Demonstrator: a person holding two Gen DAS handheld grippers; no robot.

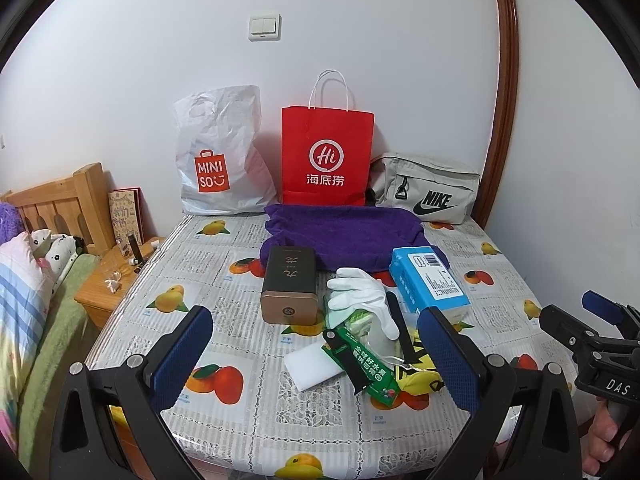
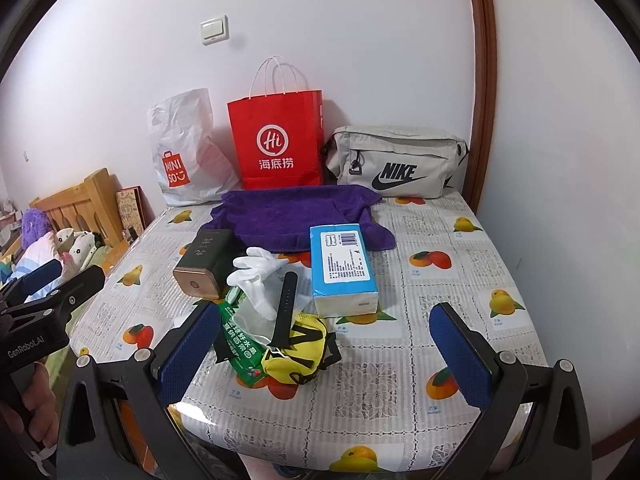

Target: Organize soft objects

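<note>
A purple towel (image 1: 344,236) (image 2: 296,220) lies spread at the back of the table. In front of it a white glove (image 1: 360,292) (image 2: 256,280), a blue tissue pack (image 1: 428,284) (image 2: 342,268), a yellow and black pouch (image 1: 420,376) (image 2: 300,348), a green packet (image 1: 368,364) (image 2: 240,348), a black strap (image 2: 286,308) and a white sponge (image 1: 312,364) lie in a heap. My left gripper (image 1: 320,360) is open and empty above the near table edge, in front of the heap. My right gripper (image 2: 328,348) is open and empty, just right of it.
A dark and gold box (image 1: 290,284) (image 2: 204,264) lies left of the glove. A white Miniso plastic bag (image 1: 220,168), a red paper bag (image 1: 326,156) and a grey Nike bag (image 1: 428,192) stand along the wall. A bed and a wooden nightstand (image 1: 104,288) are at left.
</note>
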